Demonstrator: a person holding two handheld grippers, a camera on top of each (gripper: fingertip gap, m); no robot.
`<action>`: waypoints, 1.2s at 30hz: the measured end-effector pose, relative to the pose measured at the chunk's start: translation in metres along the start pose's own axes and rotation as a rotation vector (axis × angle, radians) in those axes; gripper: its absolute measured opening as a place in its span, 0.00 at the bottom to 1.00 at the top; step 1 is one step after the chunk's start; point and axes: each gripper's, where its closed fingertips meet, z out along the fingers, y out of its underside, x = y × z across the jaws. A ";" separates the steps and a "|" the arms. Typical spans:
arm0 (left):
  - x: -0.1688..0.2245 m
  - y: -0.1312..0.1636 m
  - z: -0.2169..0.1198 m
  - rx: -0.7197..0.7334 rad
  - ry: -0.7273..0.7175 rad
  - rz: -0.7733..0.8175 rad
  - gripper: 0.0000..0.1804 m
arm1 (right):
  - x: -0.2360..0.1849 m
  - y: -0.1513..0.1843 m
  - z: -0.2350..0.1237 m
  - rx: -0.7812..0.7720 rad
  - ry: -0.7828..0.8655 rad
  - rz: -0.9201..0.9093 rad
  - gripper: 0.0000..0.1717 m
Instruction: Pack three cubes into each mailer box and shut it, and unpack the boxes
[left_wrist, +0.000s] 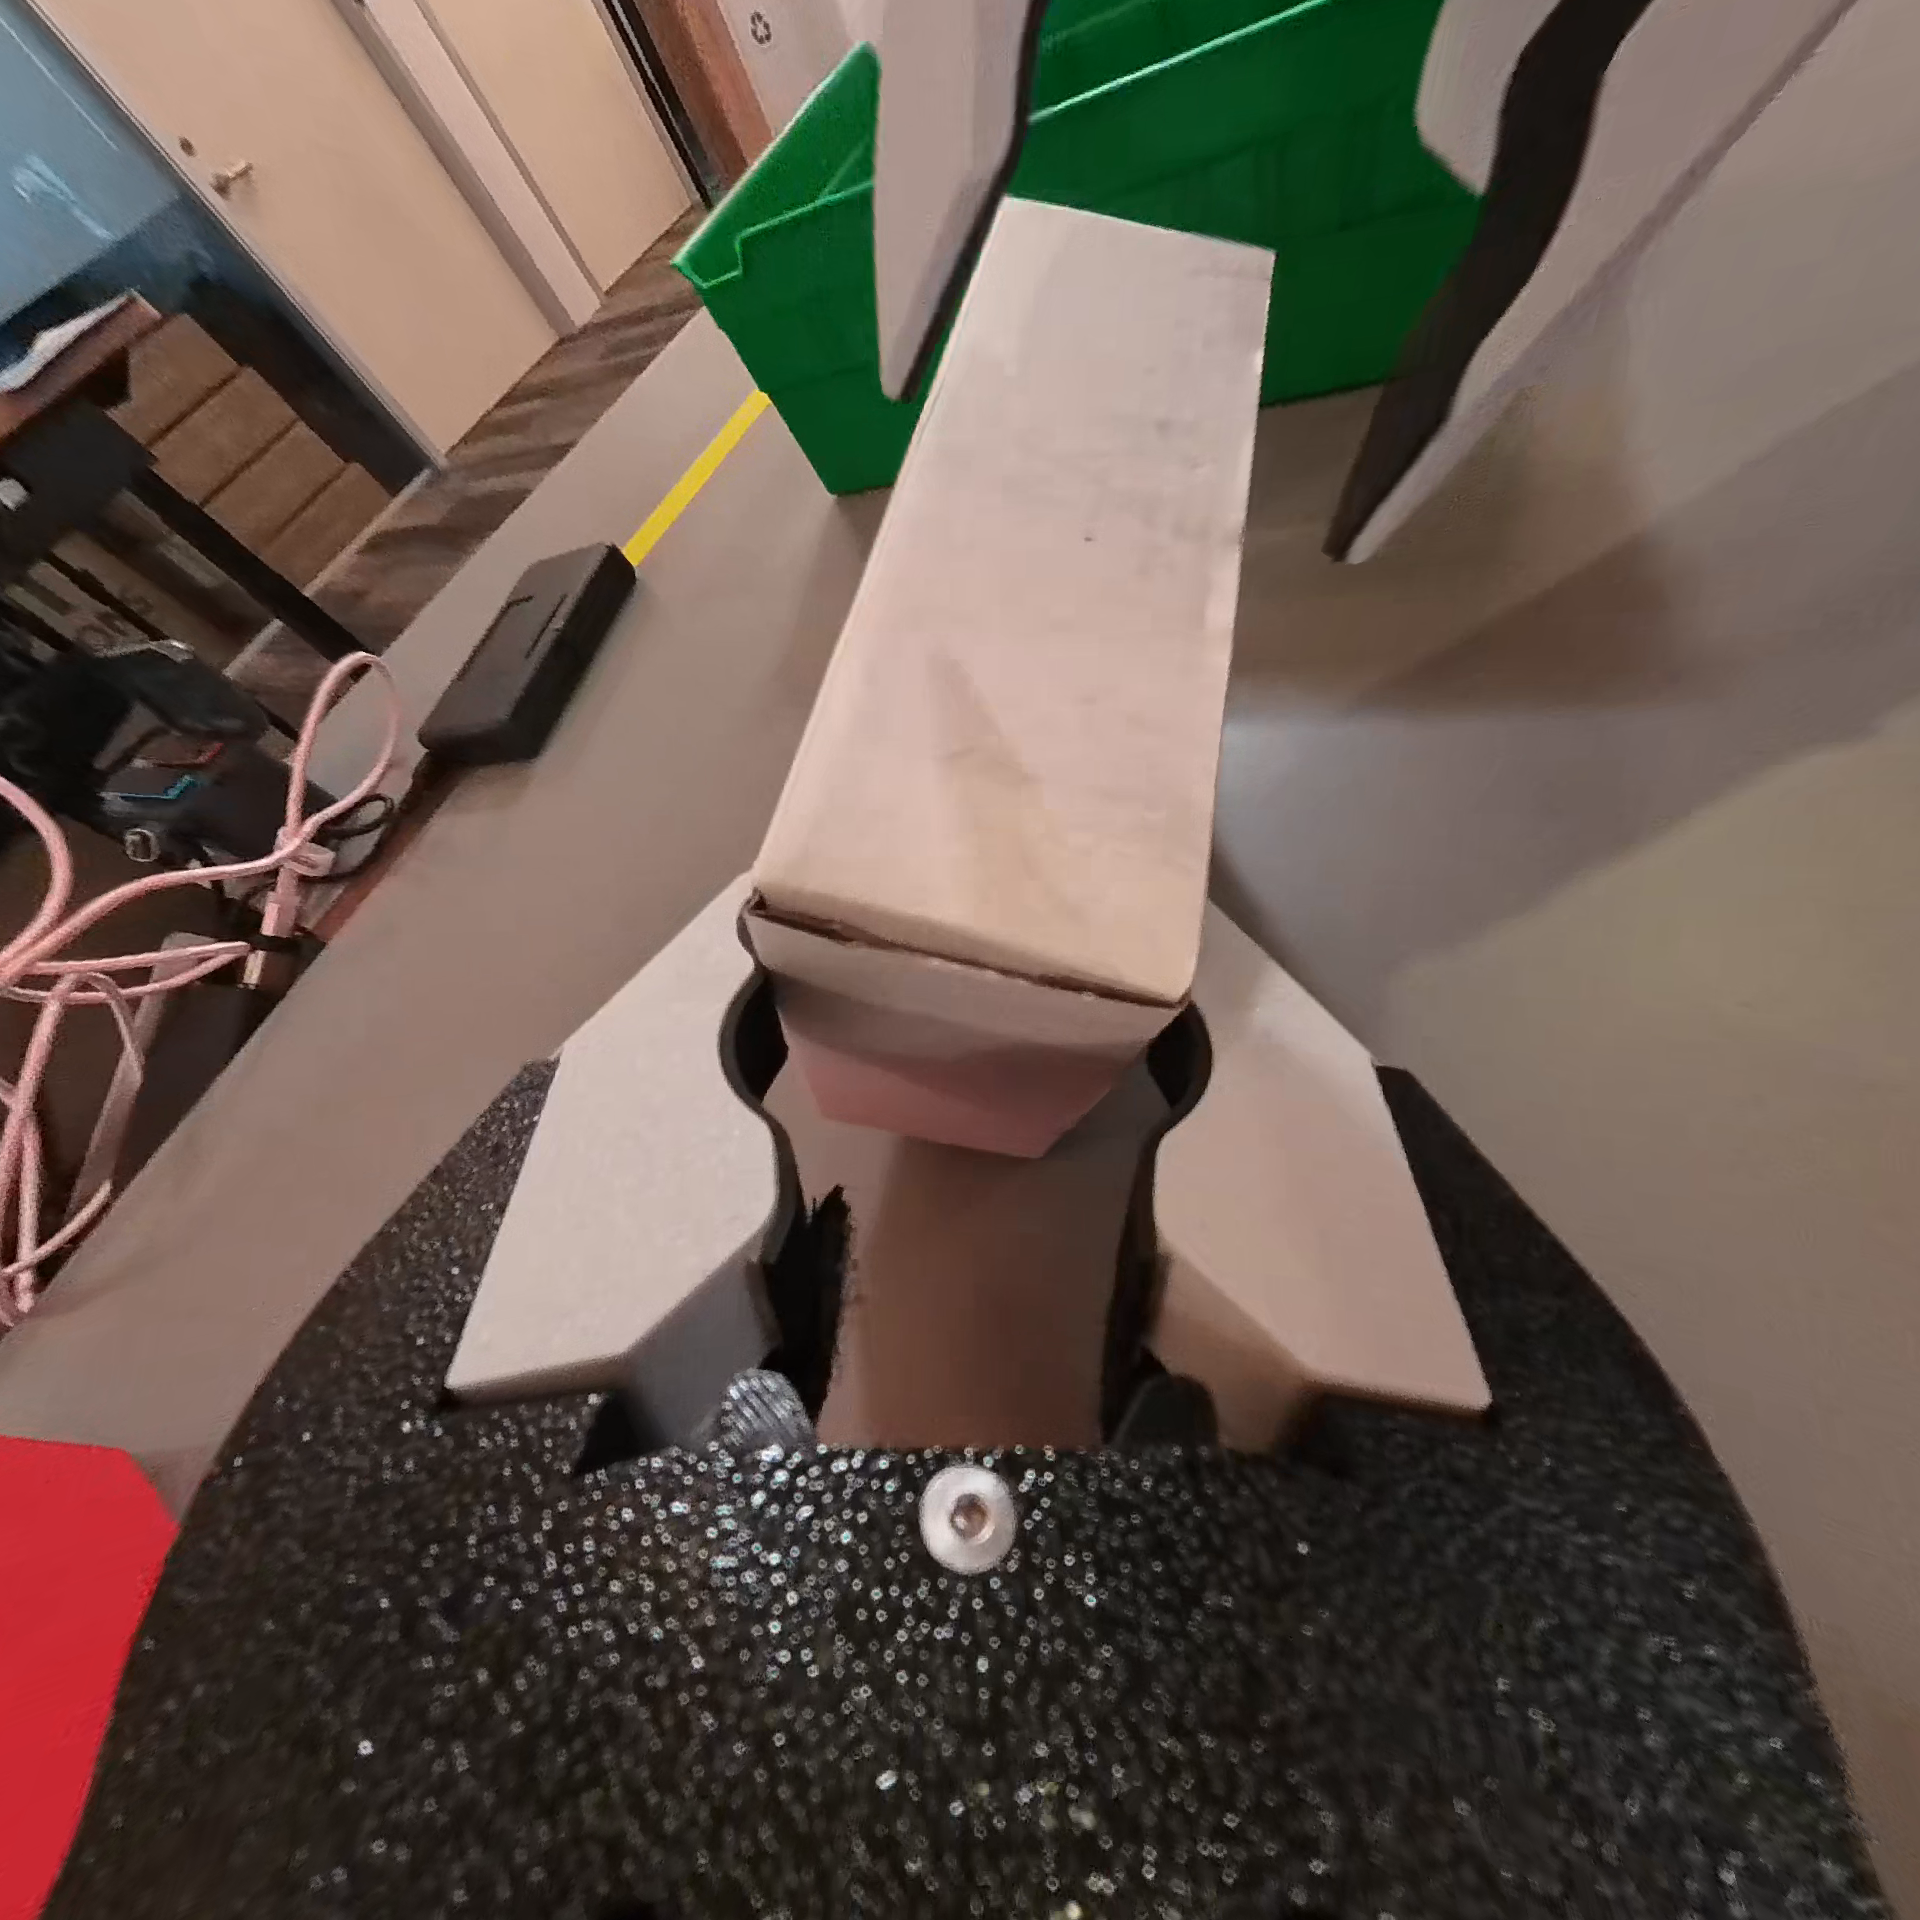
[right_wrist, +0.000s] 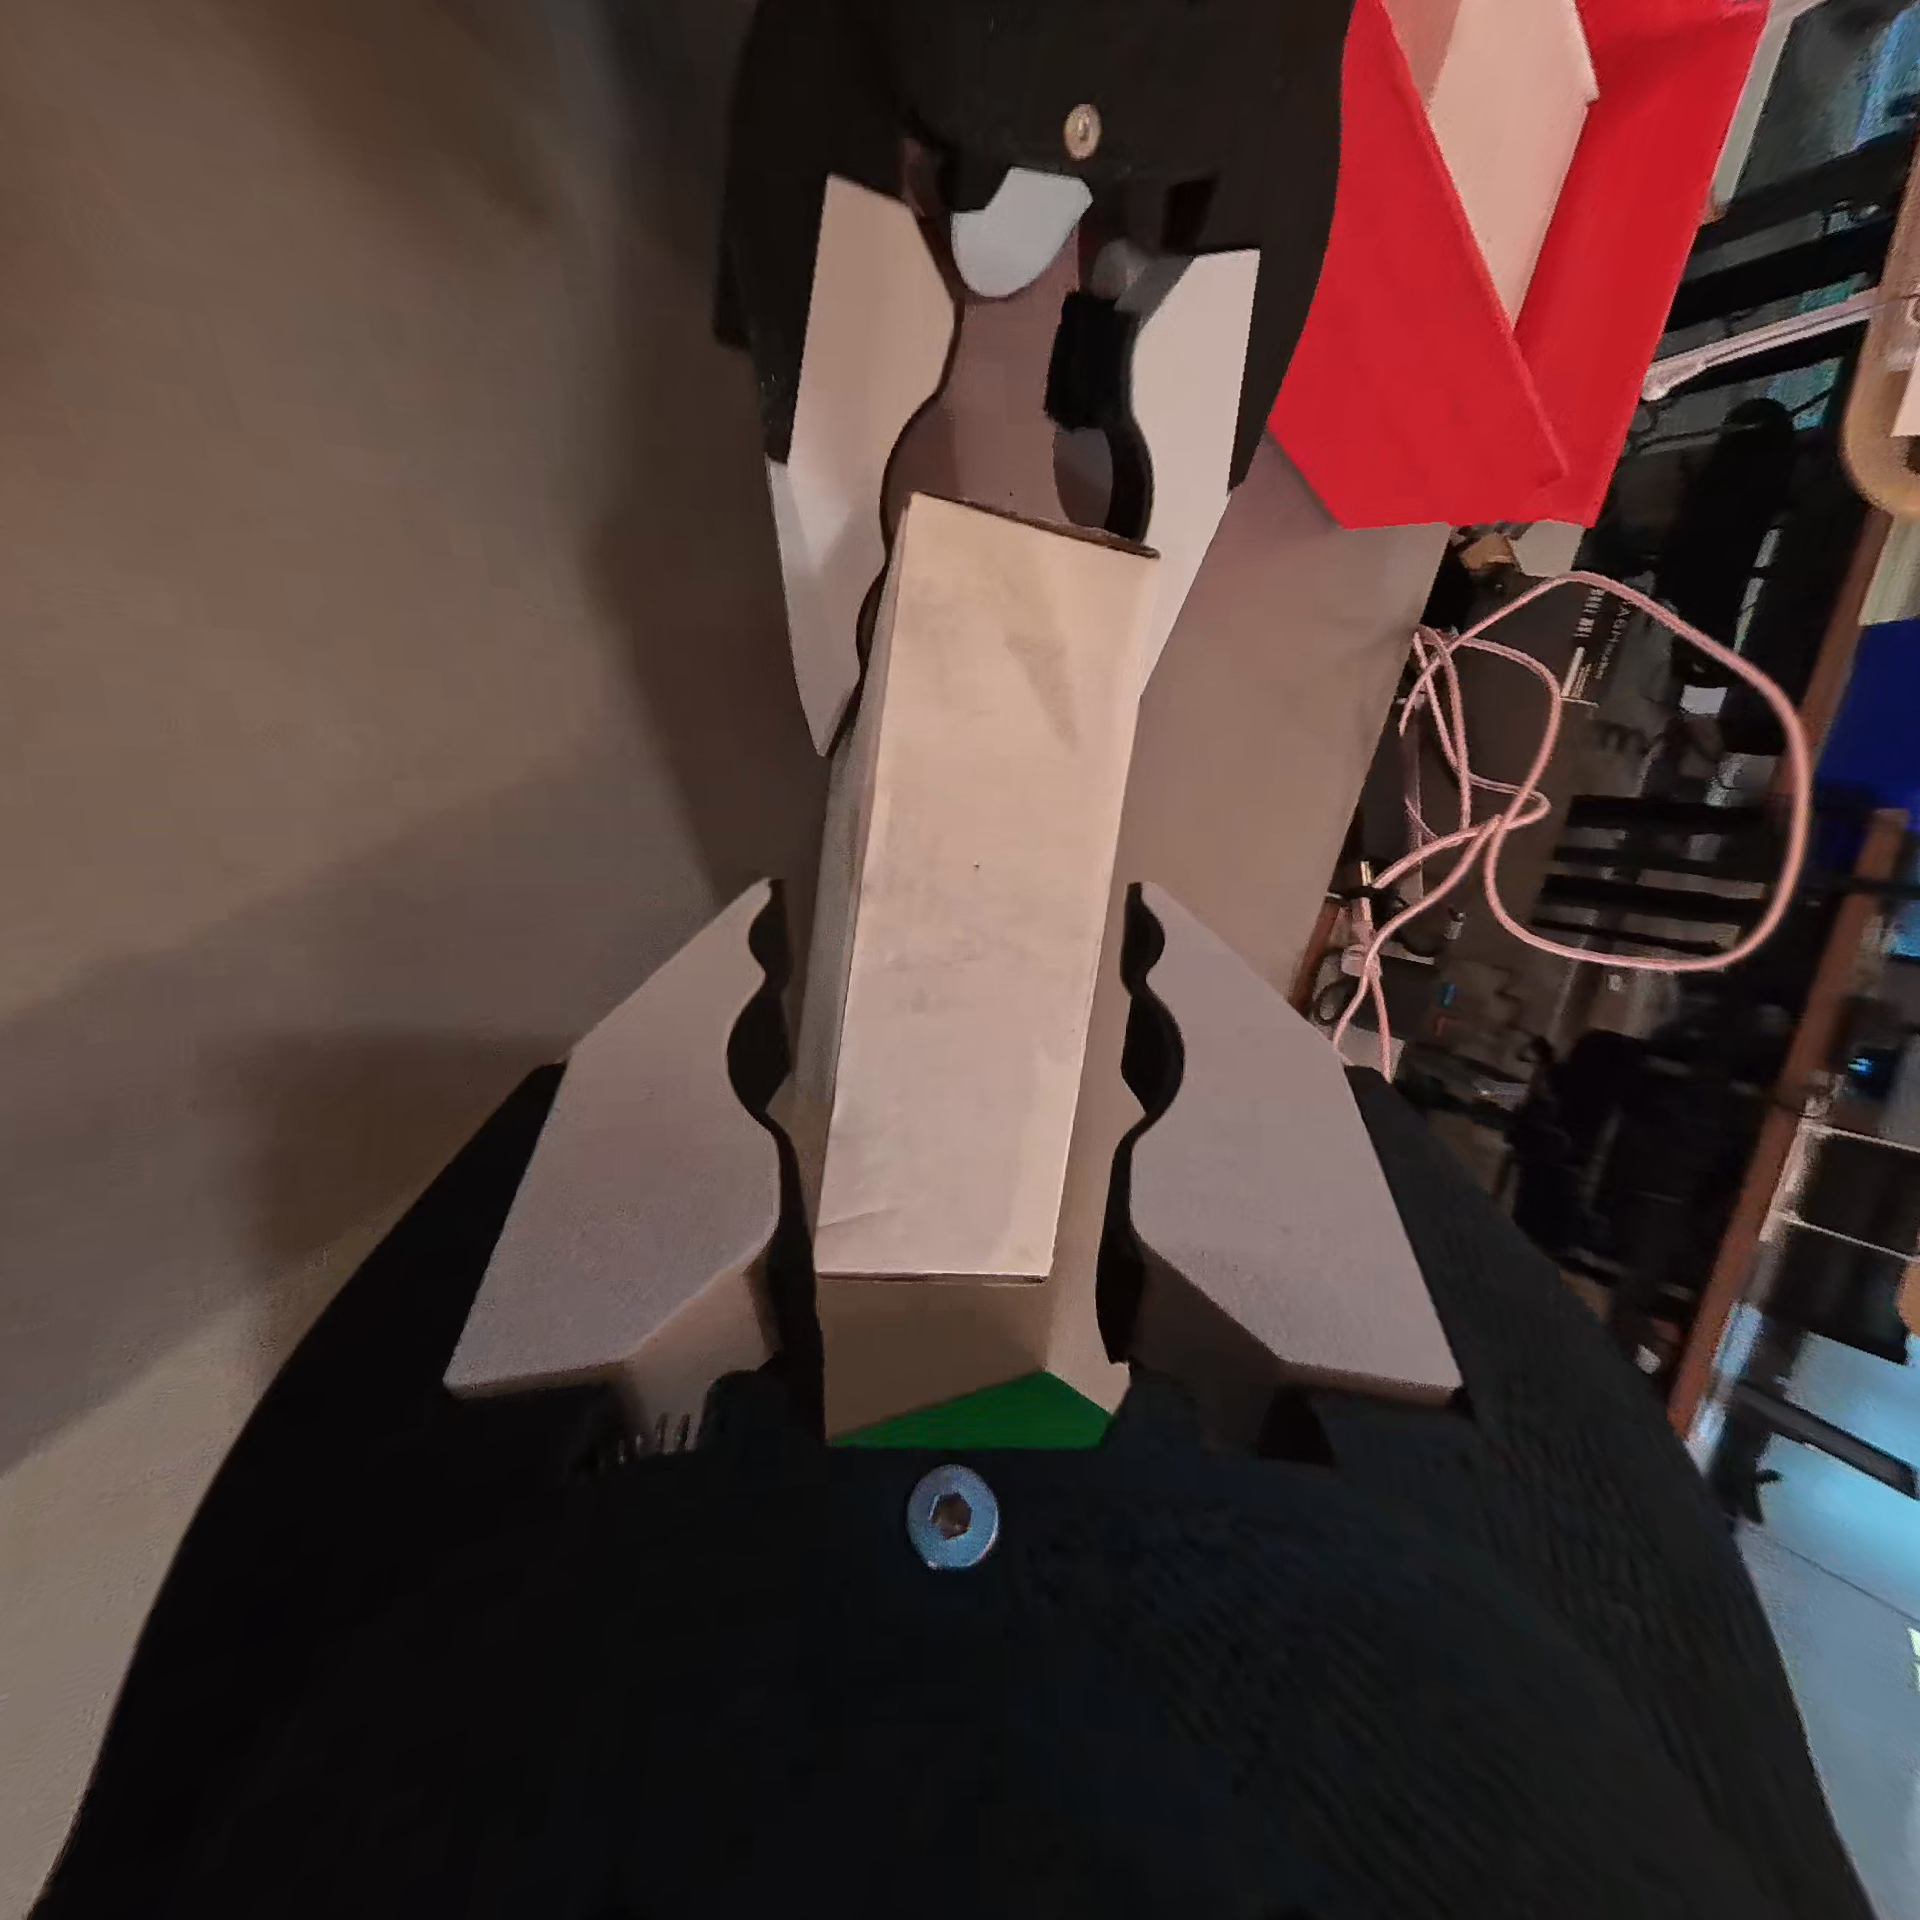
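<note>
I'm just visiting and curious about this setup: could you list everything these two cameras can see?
mailer box: one, pale cardboard, long, closed, stretched between the two grippers
bin: one, green, on the table beyond the box
tape strip: one, yellow, on the table by the bin
flat device: one, black, near the table's edge
cables: a tangle, pink, off the table's edge
red object: one, partly in view, kind unclear
table: one, grey-brown
left gripper: grey fingers closed on the box's end
right gripper: grey fingers around the other end, a gap showing on one side
</note>
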 end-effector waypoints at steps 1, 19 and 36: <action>0.001 -0.001 0.000 0.001 0.012 -0.016 0.39 | 0.000 0.001 0.001 -0.005 0.002 -0.008 0.35; 0.005 0.001 0.004 -0.094 0.036 -0.317 0.39 | 0.022 0.009 -0.003 -0.051 0.173 0.015 0.30; 0.007 0.001 0.006 -0.074 0.080 -0.435 0.38 | 0.017 0.011 -0.001 -0.074 0.361 -0.175 0.17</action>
